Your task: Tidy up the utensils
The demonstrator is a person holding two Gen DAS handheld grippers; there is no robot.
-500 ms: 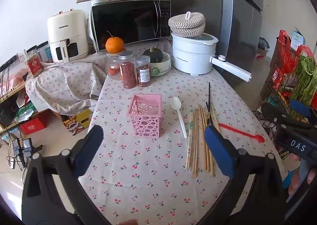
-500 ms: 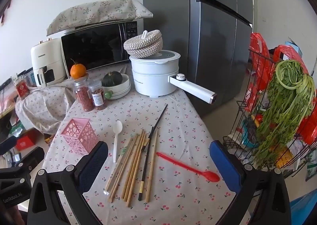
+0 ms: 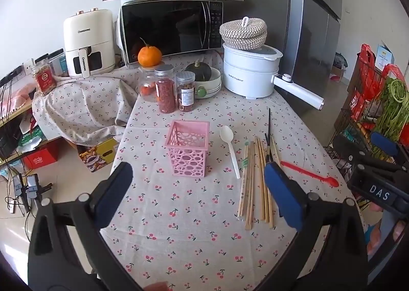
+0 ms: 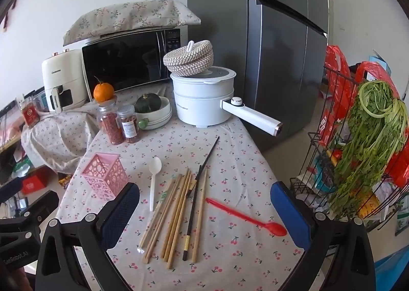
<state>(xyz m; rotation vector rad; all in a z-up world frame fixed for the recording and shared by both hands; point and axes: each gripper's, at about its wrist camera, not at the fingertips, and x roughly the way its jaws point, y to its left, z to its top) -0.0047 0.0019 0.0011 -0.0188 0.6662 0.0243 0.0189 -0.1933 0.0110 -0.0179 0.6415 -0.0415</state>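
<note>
Pink plastic, cut through with round holes, is what we are looking at first: the utensil holder [image 3: 188, 149] is standing upright and empty on the worktop [image 3: 179, 227], so nothing is sorted yet. Just beside it the white spoon [image 3: 230, 149] is lying flat, bowl pointing away from us. Next over, the wooden chopsticks [image 4: 173, 216] are lying in a loose fan, some touching, with one pair still in its paper sleeve. The black chopsticks [image 4: 198, 198] are crossing the far ends of that fan, and the red spoon [image 4: 245, 216] is lying apart on the outer side.

We are holding the left gripper [image 3: 196, 197] above the cloth, spread wide and carrying nothing, framing the holder and the near ends of the chopsticks. We are holding the right gripper [image 4: 204, 214] likewise released and empty, hovering over the chopsticks and red spoon.

By our judgement the whole job is remaining: every piece is still waiting to go into the holder.

Farther back, jars [image 3: 176, 90], a white pot [image 3: 249, 76] and a microwave [image 3: 171, 28] are crowding the worktop's far end.
</note>
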